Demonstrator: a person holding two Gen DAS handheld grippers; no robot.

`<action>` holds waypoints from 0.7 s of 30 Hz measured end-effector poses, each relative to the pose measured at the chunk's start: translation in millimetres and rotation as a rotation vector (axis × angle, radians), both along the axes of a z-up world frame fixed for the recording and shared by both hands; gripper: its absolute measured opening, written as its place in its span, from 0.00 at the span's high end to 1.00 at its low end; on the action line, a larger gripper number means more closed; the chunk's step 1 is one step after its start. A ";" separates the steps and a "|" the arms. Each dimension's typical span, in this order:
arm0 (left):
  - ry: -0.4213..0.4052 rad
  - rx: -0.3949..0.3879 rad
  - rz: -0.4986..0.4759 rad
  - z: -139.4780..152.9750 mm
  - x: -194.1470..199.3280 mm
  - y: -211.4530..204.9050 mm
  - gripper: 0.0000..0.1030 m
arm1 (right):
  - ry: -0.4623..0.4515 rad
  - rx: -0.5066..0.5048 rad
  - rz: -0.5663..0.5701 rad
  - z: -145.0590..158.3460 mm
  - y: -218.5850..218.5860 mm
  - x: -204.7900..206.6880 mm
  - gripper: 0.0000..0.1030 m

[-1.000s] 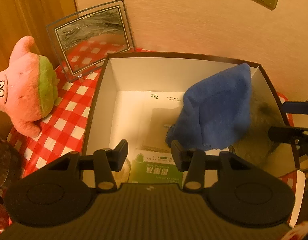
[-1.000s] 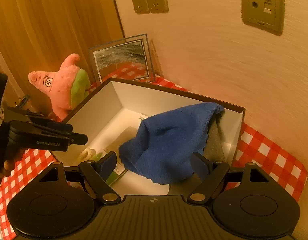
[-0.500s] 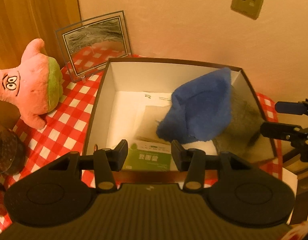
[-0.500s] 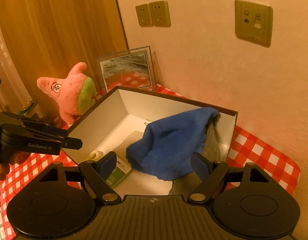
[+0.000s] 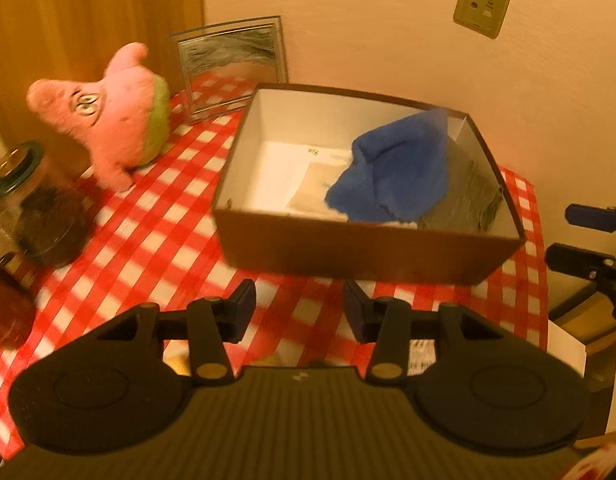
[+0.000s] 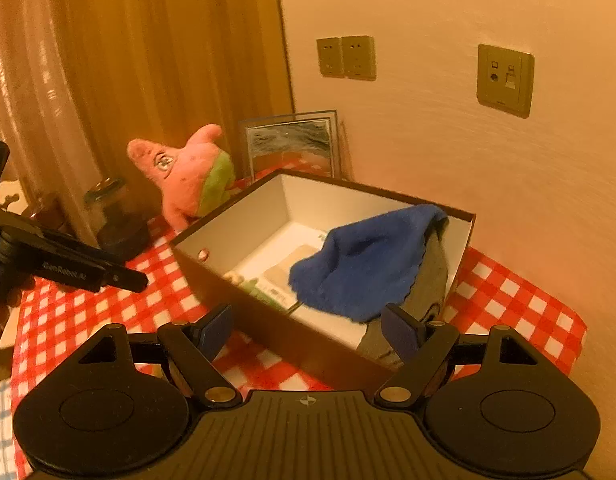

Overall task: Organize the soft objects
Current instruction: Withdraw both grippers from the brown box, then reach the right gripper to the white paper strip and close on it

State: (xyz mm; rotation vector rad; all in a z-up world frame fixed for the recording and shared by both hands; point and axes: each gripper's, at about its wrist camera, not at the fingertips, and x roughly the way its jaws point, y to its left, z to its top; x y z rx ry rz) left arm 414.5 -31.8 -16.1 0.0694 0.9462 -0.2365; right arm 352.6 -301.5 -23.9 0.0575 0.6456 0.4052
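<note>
A brown box [image 5: 364, 248] [image 6: 268, 332] with white inner walls stands on the red checked cloth. Inside it a blue towel [image 5: 396, 172] [image 6: 360, 264] lies draped over a grey cloth [image 5: 472, 188] [image 6: 428, 280], with papers on the floor of the box. A pink star plush [image 5: 120, 112] [image 6: 192, 172] with a green band stands left of the box. My left gripper [image 5: 298, 310] hangs open over the cloth in front of the box, with nothing between its fingers. My right gripper [image 6: 308, 332] stands open and empty near the box's front corner.
A picture frame [image 5: 232, 60] [image 6: 292, 144] leans on the wall behind the plush. Glass jars [image 5: 24, 200] [image 6: 116, 216] stand at the far left. Wall sockets [image 6: 346, 58] sit above. The table's right edge [image 5: 544, 280] drops off beside the box.
Both grippers have pulled back and risen away from the box, which now sits farther off. The towel stays in the box. Neither gripper's jaws have moved.
</note>
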 end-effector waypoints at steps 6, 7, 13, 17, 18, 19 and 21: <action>-0.004 -0.004 0.036 4.0 -43.2 26.1 0.57 | -0.011 0.021 0.019 0.6 3.5 -34.5 0.22; -0.004 -0.003 0.044 4.0 -50.2 30.2 0.57 | -0.012 0.019 0.027 0.0 3.9 -38.6 0.22; 0.022 -0.008 0.101 -4.5 -89.9 52.1 0.57 | -0.005 0.009 0.099 -11.0 11.3 -74.8 0.22; 0.048 -0.009 0.125 -17.7 -114.9 58.4 0.57 | 0.043 -0.005 0.184 -31.9 20.5 -100.1 0.22; 0.052 -0.011 0.133 -22.0 -122.4 59.2 0.57 | 0.057 -0.017 0.205 -37.8 23.5 -104.9 0.22; 0.056 -0.014 0.137 -25.2 -127.5 59.5 0.57 | 0.070 -0.033 0.225 -44.2 26.1 -109.9 0.22; 0.078 -0.024 0.144 -34.6 -139.3 59.8 0.57 | 0.094 -0.066 0.274 -56.6 32.3 -118.8 0.22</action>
